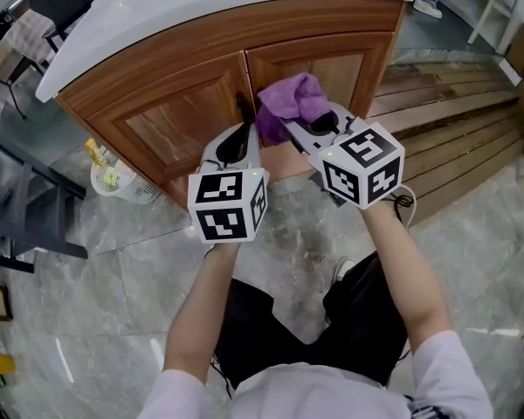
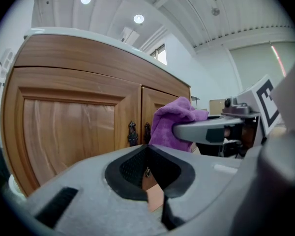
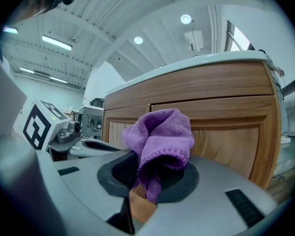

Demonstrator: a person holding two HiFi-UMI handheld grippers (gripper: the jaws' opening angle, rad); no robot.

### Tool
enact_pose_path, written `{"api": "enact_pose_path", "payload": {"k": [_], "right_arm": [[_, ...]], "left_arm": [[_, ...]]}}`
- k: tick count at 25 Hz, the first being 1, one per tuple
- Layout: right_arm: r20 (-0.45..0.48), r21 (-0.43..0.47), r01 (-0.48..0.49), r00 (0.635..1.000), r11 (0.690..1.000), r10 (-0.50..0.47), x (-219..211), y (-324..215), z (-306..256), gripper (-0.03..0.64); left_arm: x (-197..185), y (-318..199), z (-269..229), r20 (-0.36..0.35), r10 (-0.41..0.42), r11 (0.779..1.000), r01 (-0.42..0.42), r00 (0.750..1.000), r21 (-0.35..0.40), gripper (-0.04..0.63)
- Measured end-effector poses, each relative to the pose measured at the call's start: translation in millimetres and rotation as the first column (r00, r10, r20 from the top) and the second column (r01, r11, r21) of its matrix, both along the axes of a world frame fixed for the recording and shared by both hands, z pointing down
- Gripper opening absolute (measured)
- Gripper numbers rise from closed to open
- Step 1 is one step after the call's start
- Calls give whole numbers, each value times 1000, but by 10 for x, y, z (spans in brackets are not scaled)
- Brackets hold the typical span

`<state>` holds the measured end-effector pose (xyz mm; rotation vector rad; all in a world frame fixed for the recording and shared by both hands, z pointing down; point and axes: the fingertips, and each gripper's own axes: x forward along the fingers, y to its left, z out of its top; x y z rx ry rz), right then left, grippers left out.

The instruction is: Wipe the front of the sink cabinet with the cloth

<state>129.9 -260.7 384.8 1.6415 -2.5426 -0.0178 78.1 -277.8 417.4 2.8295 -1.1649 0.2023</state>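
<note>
Closest to the camera, bottom of the head view, are the person's forearms (image 1: 393, 260), reaching up-frame. Each ends in a marker cube, with the grey stone floor (image 1: 306, 251) underneath.

The left gripper (image 1: 241, 133) has its jaws pinched together with nothing between them. Its own view shows only a sliver of wood through the slot. The right gripper (image 1: 284, 129) is clamped on the purple cloth (image 1: 293, 99), and in the right gripper view a tail of the cloth hangs down into the pads while the rest bunches up over the tips.

That bunch sits at centre frame, just in front of the sink cabinet (image 1: 183, 120), near the seam where the two doors meet and next to the dark door handles (image 2: 132, 133). It's probably touching the right-hand door, but no angle really shows contact.

The cloth looks like soft, floppy, light microfibre (it'll fold over itself rather than push flat). The pinch near one edge seems fine, but a wad like that likely wants firm pressure into the wood to cover much area, and it could snag on the handles.

Further up-frame is the white countertop (image 1: 201, 3). A basket (image 1: 122, 182) sits at the left by the cabinet's foot, and wooden planks (image 1: 454, 129) lie off to the right.
</note>
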Motion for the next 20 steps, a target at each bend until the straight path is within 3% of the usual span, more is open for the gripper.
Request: {"api": "enact_pose_path", "payload": {"k": [8,20], "right_arm": [[-57,-17,-114,992,993,113,626,6,109,72],[-101,-39,-289,953,956,284,1607,8,278,72]], "left_arm": [[316,25,48,17,46,999,-46,999,-4,6],[597,5,110,33,71,997,-71,997,-9,6]]}}
